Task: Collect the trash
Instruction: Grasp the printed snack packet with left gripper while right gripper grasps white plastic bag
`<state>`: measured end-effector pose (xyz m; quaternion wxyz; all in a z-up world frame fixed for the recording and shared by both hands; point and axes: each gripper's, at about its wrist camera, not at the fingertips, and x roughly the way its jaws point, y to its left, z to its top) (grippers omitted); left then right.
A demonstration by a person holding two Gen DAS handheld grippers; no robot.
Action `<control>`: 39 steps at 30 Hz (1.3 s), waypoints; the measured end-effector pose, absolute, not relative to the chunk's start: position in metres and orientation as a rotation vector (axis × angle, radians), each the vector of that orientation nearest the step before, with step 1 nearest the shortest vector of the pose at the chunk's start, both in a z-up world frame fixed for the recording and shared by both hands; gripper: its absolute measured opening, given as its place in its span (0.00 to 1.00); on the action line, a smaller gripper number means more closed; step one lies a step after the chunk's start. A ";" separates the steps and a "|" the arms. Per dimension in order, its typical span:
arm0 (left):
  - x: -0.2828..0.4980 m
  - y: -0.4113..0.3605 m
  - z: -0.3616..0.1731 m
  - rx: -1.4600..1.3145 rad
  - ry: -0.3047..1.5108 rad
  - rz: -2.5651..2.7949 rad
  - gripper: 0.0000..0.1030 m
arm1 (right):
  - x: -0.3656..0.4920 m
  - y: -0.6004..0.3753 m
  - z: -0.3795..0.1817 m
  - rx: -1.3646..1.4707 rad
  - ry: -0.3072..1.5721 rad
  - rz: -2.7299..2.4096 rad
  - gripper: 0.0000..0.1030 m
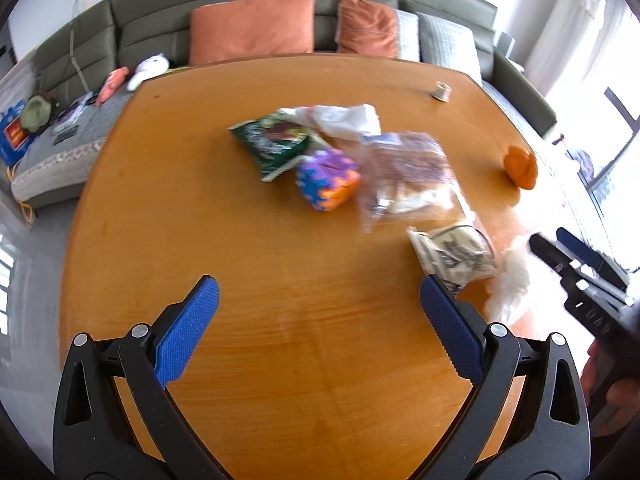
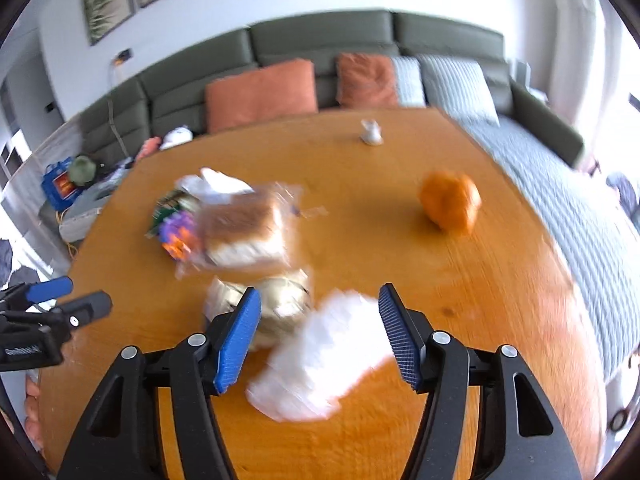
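- On the wooden table (image 1: 200, 208), trash is lying in a loose cluster toward the middle and right side, all of it blurred.
- Nearest the right gripper (image 2: 319, 300), a white crumpled tissue (image 2: 320, 356) is sitting between its spread blue fingers (image 2: 236, 344), its long axis running slantwise from near-left to far-right; whether the pads are touching it I cannot tell.
- Just behind it, a crinkled beige wrapper (image 2: 280, 304) is lying flat, partly hidden by the left finger.
- Farther back, a clear bag (image 1: 404, 176) with bread inside is resting with its long side running away from the grippers, touching a purple-and-orange cube (image 1: 326, 182).
- Behind the cube, a green packet (image 1: 272, 140) is pointing its corner toward the sofa (image 1: 180, 8), beside a white bag (image 1: 348, 118).
- Well apart to the right, an orange lump (image 2: 450, 202) is sitting alone.
- Over bare wood, the left gripper (image 1: 319, 292) is hanging with its fingers wide apart, holding nothing.
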<state>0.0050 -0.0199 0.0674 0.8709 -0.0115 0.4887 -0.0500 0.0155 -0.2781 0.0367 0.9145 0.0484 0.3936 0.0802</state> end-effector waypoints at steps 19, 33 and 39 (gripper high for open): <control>0.045 -0.114 0.032 -0.016 1.173 -0.269 0.94 | 0.024 -0.336 0.060 0.293 0.694 0.131 0.40; 0.065 -0.139 0.006 -0.008 1.153 -0.344 0.58 | 0.016 -0.329 0.063 0.280 0.704 0.130 0.40; 0.047 -0.114 0.010 -0.027 1.142 -0.338 0.53 | 0.009 -0.301 0.068 0.252 0.707 0.180 0.40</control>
